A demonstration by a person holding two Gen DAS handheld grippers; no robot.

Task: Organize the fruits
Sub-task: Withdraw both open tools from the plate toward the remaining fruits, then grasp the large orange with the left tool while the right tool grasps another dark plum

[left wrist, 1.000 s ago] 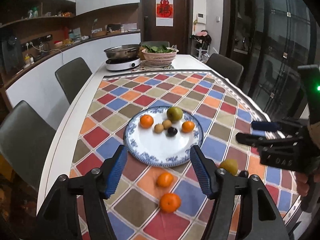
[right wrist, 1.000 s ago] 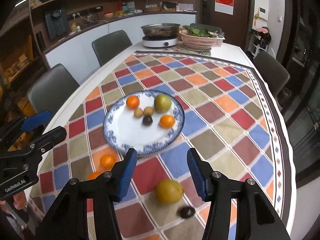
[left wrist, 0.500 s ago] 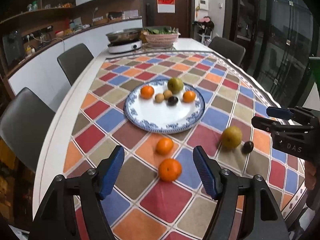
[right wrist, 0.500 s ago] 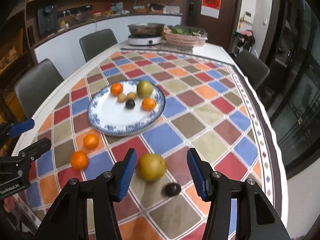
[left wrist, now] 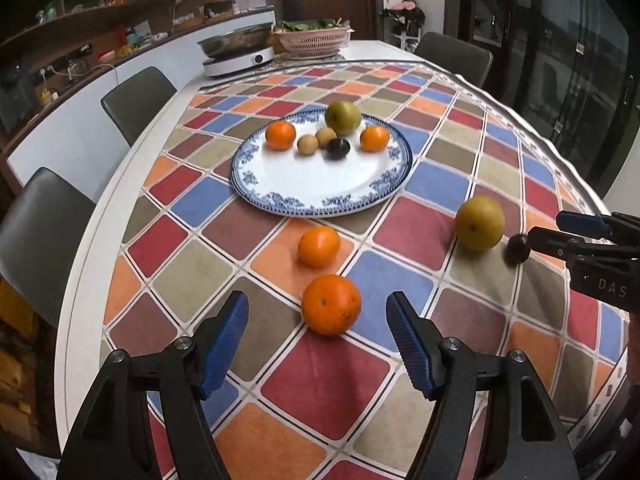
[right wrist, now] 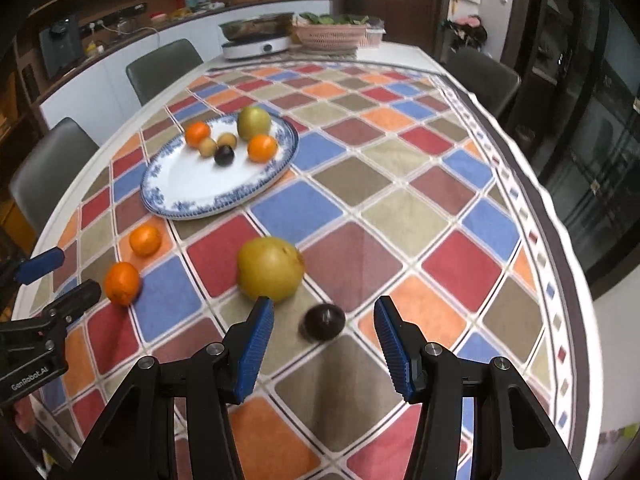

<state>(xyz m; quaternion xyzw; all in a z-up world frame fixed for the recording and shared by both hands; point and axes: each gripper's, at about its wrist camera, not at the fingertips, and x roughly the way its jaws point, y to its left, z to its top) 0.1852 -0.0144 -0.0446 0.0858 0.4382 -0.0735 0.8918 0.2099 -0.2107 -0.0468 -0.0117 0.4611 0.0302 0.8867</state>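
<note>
Tabletop (left wrist: 84, 280) under a checked cloth (right wrist: 400, 216), bearing a blue-rimmed plate (left wrist: 320, 184) with six fruits. Yellow pear (right wrist: 270, 268) lies on the cloth just beside a dark plum (right wrist: 324, 321); two oranges (left wrist: 331, 310) lie near the plate. Left gripper (left wrist: 318, 340), fingers spread, frames the nearer orange without touching. Right gripper (right wrist: 324, 338), fingers likewise apart, brackets the plum.

Left gripper (left wrist: 317, 334) fingers spread wide, right gripper (right wrist: 324, 330) fingers likewise apart, both seemingly hovering low
</note>
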